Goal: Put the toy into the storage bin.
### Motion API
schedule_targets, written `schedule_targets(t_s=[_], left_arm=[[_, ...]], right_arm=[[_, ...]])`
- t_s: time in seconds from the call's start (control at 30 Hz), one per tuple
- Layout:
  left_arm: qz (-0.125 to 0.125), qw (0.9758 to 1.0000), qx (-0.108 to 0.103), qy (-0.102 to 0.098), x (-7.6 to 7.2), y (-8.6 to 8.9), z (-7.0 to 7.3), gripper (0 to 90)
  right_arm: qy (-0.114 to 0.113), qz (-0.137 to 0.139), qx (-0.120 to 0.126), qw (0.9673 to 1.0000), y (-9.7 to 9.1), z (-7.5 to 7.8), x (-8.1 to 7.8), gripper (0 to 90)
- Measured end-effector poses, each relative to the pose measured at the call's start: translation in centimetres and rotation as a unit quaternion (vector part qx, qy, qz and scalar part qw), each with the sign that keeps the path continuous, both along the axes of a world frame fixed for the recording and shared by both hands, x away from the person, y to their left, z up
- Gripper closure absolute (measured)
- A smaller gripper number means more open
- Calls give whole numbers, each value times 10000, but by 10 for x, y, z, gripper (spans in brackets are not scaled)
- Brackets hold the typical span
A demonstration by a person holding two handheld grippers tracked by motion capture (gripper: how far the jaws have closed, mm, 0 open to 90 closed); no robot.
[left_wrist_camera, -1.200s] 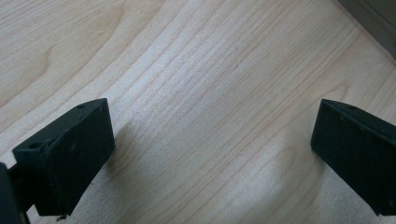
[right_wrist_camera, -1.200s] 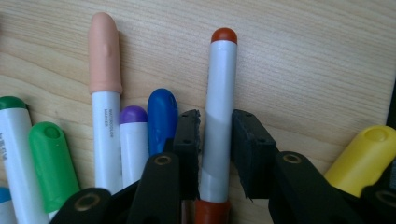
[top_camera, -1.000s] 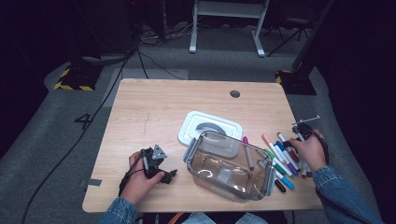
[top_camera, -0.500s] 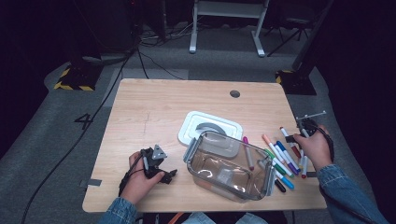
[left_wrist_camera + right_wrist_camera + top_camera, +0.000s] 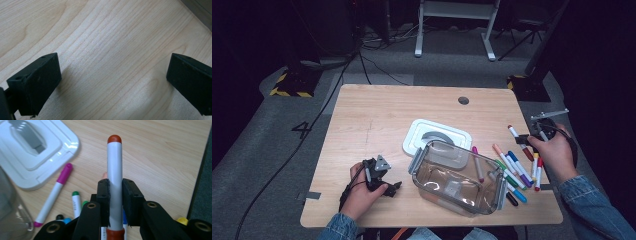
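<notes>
Clamping a red-capped marker (image 5: 114, 182) between its two black jaws, the right gripper (image 5: 115, 202) holds the pen along its own length, the white barrel running up out of the pads and the red cap pointing away from the hand, clear of the wood below. From the high view the same marker (image 5: 520, 142) hangs over the right edge of the table (image 5: 377, 110), lifted above the loose spread of markers (image 5: 512, 172) that lie just beside the container. The right gripper (image 5: 532, 138) sits in the person's right hand (image 5: 554, 155), well apart from the left one. The left gripper (image 5: 393, 188) rests low on the near left part of the table, its jaws standing wide apart with nothing but bare wood grain between them. Between the two hands stands a clear container (image 5: 457, 177), tilted a little, with grey clips at its ends; a pink-capped marker (image 5: 477, 164) lies across its far right rim, and whether it is inside I cannot tell. Behind the container, touching or nearly so, lies its white lid (image 5: 437, 136) flat on the table. In the right gripper view a magenta-capped marker (image 5: 53, 195) lies next to that lid (image 5: 32, 152), with a green-capped one (image 5: 76, 203) close by.
</notes>
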State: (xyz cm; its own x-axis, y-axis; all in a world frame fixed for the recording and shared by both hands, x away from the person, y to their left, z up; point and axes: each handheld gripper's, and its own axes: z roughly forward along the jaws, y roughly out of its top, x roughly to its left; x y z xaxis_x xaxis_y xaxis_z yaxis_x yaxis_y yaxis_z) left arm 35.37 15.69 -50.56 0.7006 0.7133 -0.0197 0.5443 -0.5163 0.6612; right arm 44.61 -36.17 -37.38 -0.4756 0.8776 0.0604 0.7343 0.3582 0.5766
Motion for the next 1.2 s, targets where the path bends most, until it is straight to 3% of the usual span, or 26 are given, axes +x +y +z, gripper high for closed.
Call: schedule_targets(t_s=[0.2, 0.47, 0.63, 0.8, 1.2], left_arm=[[0, 10000, -2, -1, 0, 0, 0, 0], [6, 10000, -8, 3, 0, 0, 0, 0], [6, 10000, -8, 3, 0, 0, 0, 0], [6, 10000, -7, 3, 0, 0, 0, 0], [5, 10000, -6, 2, 0, 0, 0, 0]], right_arm=[[-205, 417, 64, 9989, 23, 25, -10, 768], [-374, 1005, 195, 9940, 57, 54, -33, 769], [-518, 1382, 285, 9886, 74, 70, -49, 769], [-454, 1691, 427, 9836, 90, 78, -59, 768], [-233, 2503, 714, 9652, 129, 86, -82, 769]])
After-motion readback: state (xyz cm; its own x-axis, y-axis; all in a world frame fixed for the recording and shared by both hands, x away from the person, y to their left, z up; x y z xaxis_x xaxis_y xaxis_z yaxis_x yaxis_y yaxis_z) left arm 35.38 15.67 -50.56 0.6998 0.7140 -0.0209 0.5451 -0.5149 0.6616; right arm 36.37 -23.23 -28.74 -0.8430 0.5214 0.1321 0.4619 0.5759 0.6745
